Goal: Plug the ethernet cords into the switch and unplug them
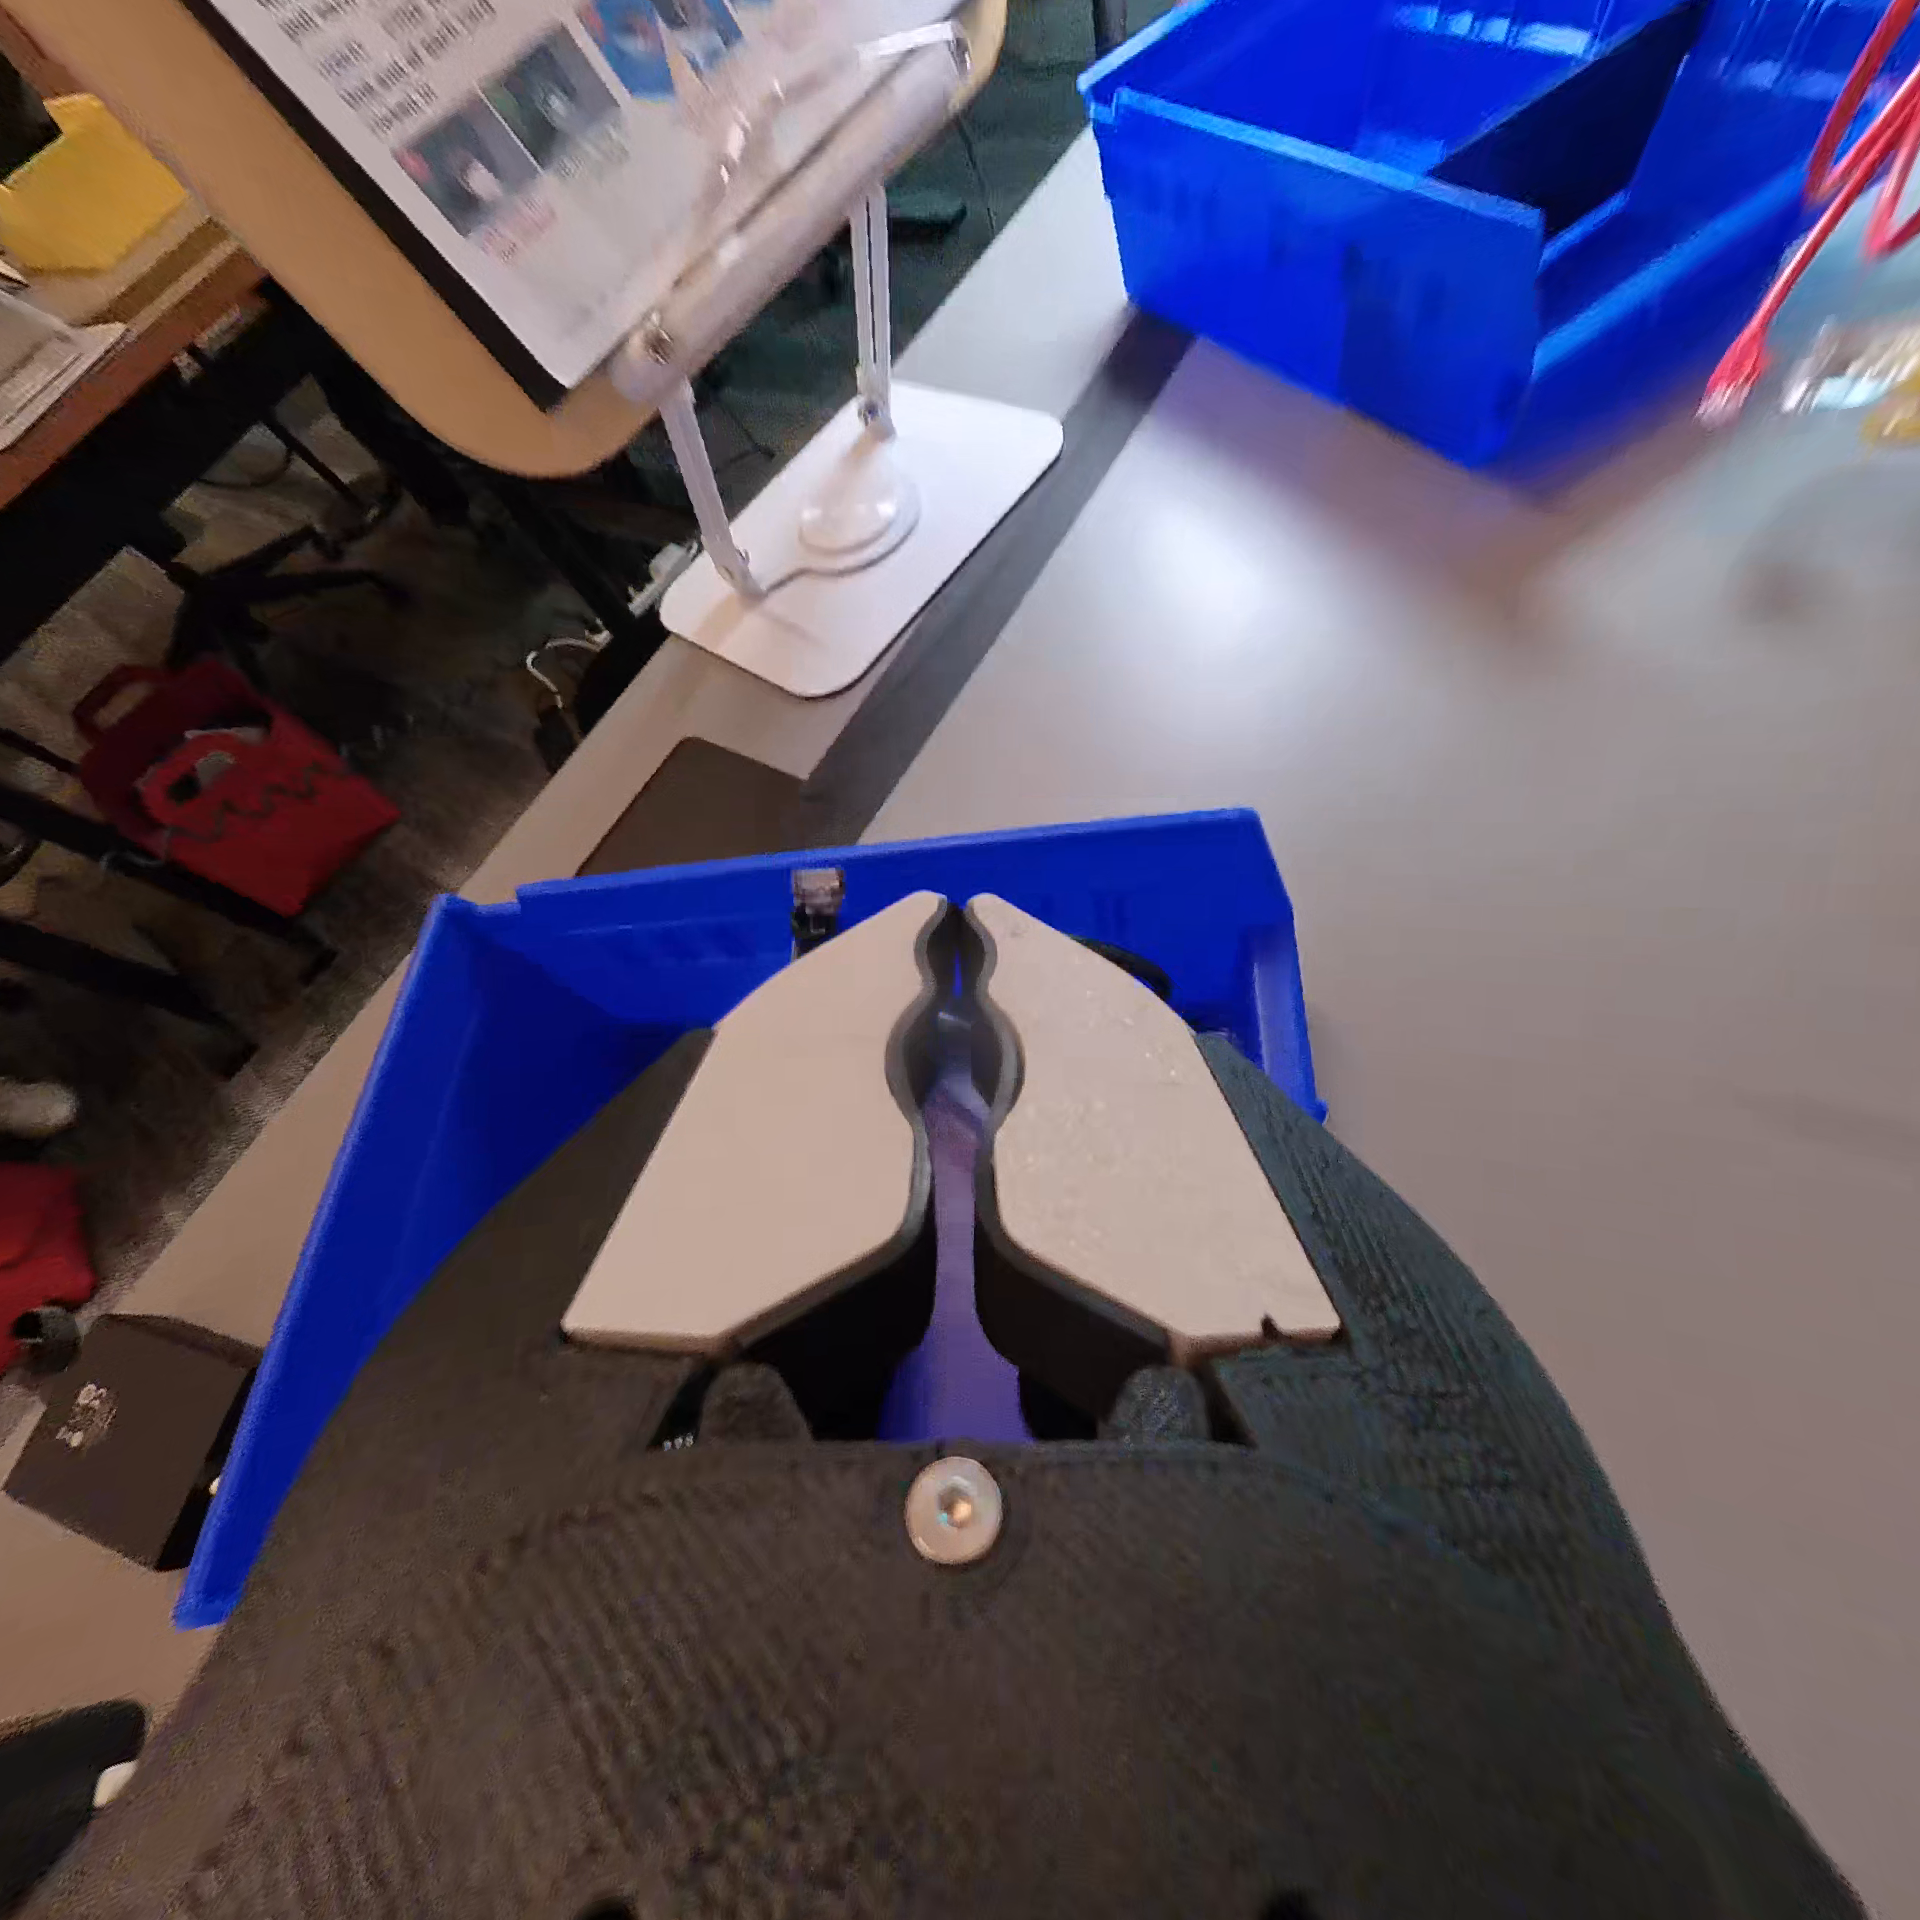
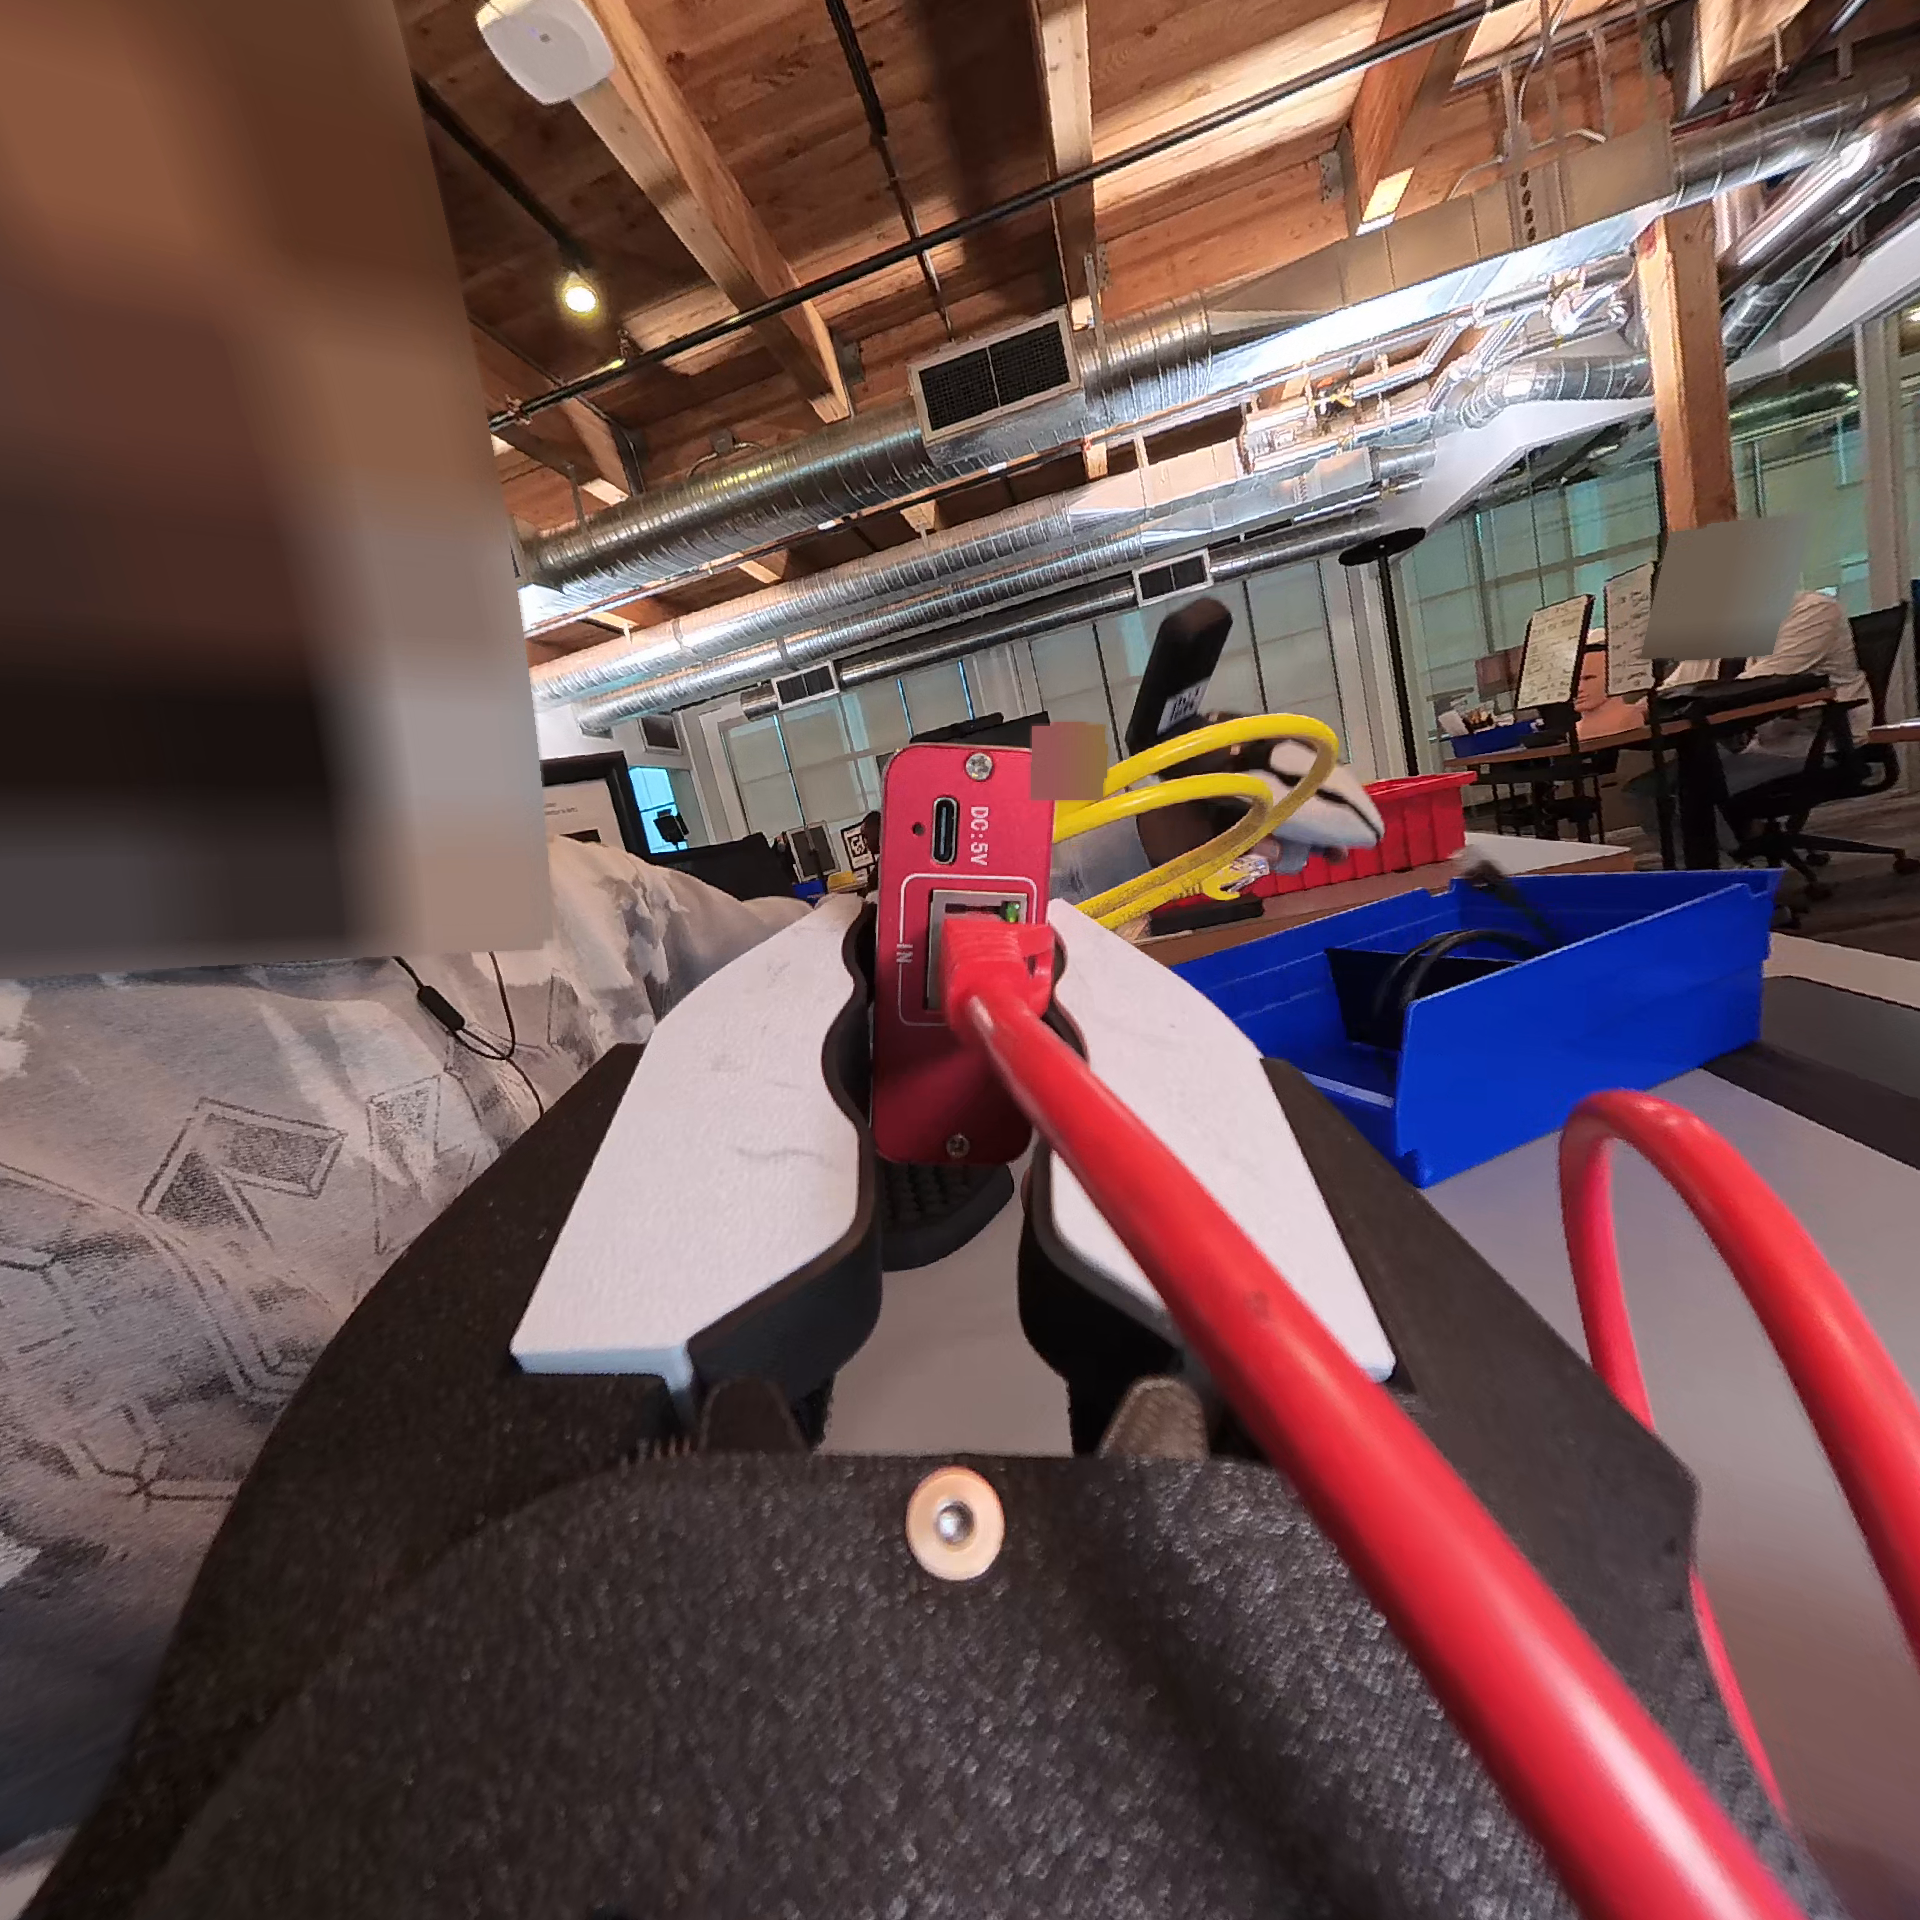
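My right gripper (image 2: 951, 935) is shut on a red switch (image 2: 935, 1081) and holds it upright above the table. A red ethernet cord (image 2: 1195, 1247) is plugged into the switch's near port and loops off to the right. A yellow cord (image 2: 1195, 821) loops behind the switch; where its far end goes is hidden. My left gripper (image 1: 956, 914) is shut inside a small blue bin (image 1: 644, 945), with a black cord (image 1: 948, 1023) pinched between its fingers. A clear plug (image 1: 818, 891) stands beside the left fingertip. The red cord (image 1: 1844, 177) shows blurred at the top right.
A large blue bin (image 1: 1351, 239) with a divider stands farther back; the right wrist view shows it (image 2: 1558, 1029) holding a black cable (image 2: 1455, 945). A white sign stand (image 1: 862, 561) sits at the grey table's left edge (image 1: 582, 790). Red bins (image 2: 1423, 821) stand behind.
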The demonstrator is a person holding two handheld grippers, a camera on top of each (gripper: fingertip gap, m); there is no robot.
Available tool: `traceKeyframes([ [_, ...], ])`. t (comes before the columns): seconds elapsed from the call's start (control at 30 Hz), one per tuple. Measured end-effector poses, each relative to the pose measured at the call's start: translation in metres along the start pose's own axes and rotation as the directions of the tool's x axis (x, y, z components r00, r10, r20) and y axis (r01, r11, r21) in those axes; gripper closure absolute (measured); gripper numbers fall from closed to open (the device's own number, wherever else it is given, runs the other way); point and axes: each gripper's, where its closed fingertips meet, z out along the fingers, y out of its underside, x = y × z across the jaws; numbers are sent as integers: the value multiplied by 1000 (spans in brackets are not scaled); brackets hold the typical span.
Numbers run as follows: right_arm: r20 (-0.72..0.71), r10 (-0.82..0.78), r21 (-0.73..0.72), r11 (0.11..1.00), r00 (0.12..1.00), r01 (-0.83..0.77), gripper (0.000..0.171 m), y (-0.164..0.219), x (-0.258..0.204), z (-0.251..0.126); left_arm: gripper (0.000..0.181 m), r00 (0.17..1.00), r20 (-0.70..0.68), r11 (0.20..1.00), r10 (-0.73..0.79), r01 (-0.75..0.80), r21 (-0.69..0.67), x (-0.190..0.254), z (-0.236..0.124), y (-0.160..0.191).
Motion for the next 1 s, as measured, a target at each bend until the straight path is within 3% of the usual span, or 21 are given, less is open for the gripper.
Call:
traceKeyframes([
  [0.03,-3,2,3,1000,1000,-2,144,0,1,-1,181,1000,23,1000,11,-11,-20,0,5,5],
  [0.13,-14,11,11,1000,1000,-11,144,0,5,-3,178,989,140,993,-57,71,-95,-21,15,24],
  [0.2,-19,15,13,1000,1000,-15,144,0,6,-5,175,979,151,983,-140,155,-94,-30,17,32],
  [0.27,-23,17,11,1000,1000,-16,144,1,8,-6,171,973,140,963,-181,204,-175,-32,24,51],
  [0.43,-33,24,3,1000,999,-24,144,3,12,-9,169,970,231,953,-70,133,-271,-46,22,69],
  [0.5,-35,31,4,1000,999,-31,144,4,13,-9,158,976,203,916,-79,152,-372,-46,18,82],
  [0.63,-35,31,-9,999,999,-32,145,6,14,-9,153,987,157,854,-33,110,-508,-40,12,103],
  [0.77,-32,27,-10,1000,999,-27,144,5,12,-8,148,972,179,764,152,0,-645,-45,4,125],
  [0.87,-34,23,-9,1000,999,-23,144,4,12,-8,161,955,193,768,224,-51,-639,-46,0,121],
  [1.0,-33,22,-2,1000,999,-22,144,2,11,-8,166,954,232,859,191,-48,-509,-48,-6,91],
])
